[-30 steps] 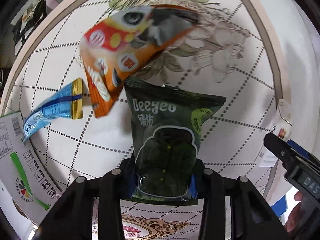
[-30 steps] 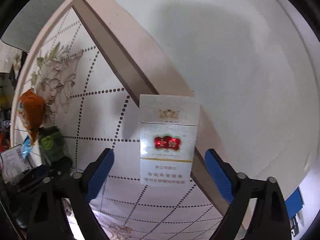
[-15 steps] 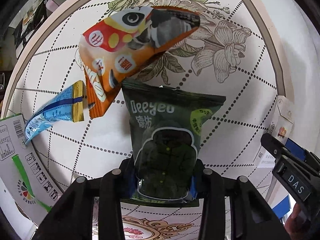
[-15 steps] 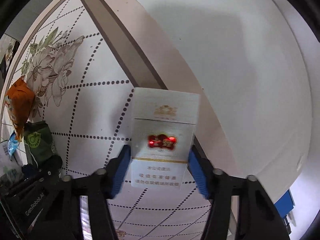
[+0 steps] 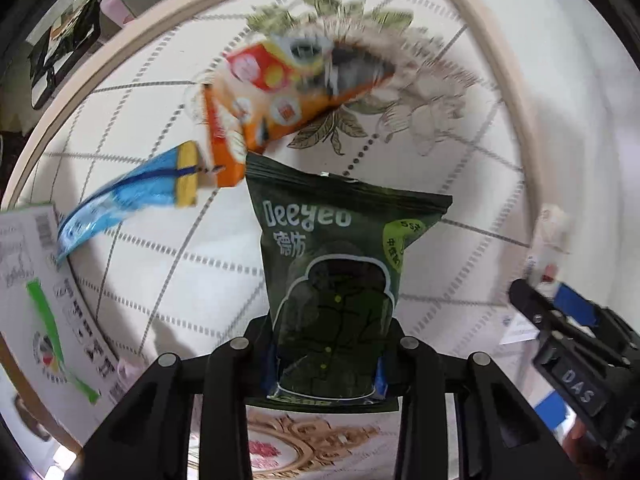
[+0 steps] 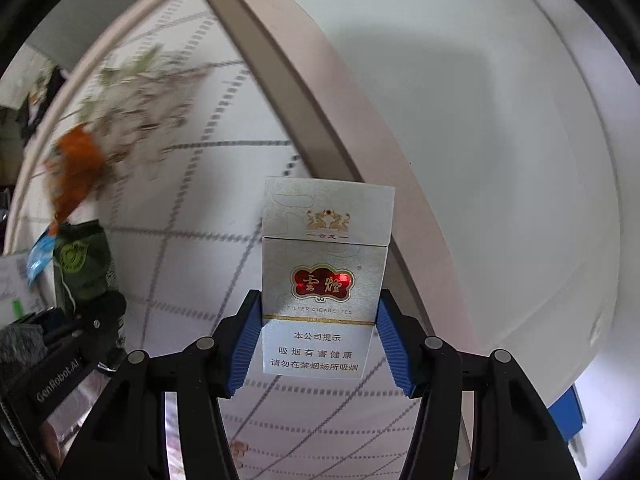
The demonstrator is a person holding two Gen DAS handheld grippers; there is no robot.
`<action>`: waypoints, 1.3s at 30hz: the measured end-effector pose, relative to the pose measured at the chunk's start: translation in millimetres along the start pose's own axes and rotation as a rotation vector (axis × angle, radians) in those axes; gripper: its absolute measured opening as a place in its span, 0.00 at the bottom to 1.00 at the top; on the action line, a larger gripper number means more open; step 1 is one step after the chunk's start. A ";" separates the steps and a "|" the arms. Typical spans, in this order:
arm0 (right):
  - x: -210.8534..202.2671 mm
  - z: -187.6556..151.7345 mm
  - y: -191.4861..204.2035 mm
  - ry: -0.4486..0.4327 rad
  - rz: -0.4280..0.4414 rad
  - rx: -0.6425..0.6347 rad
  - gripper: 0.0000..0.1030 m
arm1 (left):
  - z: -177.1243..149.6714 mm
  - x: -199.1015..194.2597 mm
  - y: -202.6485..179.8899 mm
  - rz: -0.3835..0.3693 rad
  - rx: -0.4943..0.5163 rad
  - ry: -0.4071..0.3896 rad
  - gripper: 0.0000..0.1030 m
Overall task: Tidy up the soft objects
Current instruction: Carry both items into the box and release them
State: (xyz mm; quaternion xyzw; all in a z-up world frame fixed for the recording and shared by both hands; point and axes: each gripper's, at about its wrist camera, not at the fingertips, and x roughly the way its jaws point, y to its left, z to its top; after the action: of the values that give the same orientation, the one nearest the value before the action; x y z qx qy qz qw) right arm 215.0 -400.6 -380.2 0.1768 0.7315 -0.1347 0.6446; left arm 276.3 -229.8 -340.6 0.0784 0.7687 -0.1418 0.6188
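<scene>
My left gripper is shut on a dark green snack bag and holds it above the patterned table top. An orange snack bag lies beyond it, and a blue packet lies to its left. My right gripper is shut on a white cigarette pack with a red emblem, held near the table's brown border. In the right wrist view the green bag and orange bag show at the left. In the left wrist view the right gripper shows at the far right with the pack.
A white printed carton lies at the left edge of the table. The table's beige rim runs diagonally, with a plain white surface beyond it. The other gripper's body sits at lower left.
My right gripper closed on the cigarette pack and lifted it. My left gripper kept hold of the green bag and pulled back a little from the orange bag.
</scene>
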 end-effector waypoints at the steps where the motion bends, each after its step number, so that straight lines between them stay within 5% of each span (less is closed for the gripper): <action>1: -9.5 -6.6 3.9 -0.017 0.011 -0.016 0.57 | -5.7 -8.6 2.2 -0.019 -0.005 -0.015 0.30; 13: -121.5 -84.7 87.2 -0.146 0.153 -0.217 0.57 | -123.9 -151.9 78.5 -0.192 -0.102 -0.298 0.30; 23: -174.5 -165.4 258.7 -0.164 0.259 -0.447 0.57 | -198.0 -208.9 224.5 -0.177 -0.251 -0.419 0.30; 31: -136.5 -201.4 391.4 -0.069 0.257 -0.532 0.57 | -214.0 -190.4 356.5 -0.101 -0.371 -0.371 0.30; 39: -59.7 -203.1 461.1 0.081 0.174 -0.491 0.57 | -169.6 -114.3 440.9 -0.079 -0.398 -0.165 0.30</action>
State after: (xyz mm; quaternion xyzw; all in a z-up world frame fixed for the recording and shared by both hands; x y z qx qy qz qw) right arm 238.9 96.2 -279.9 0.0825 0.7496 0.1100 0.6475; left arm 274.6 247.7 -249.8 -0.0873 0.7308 -0.0175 0.6768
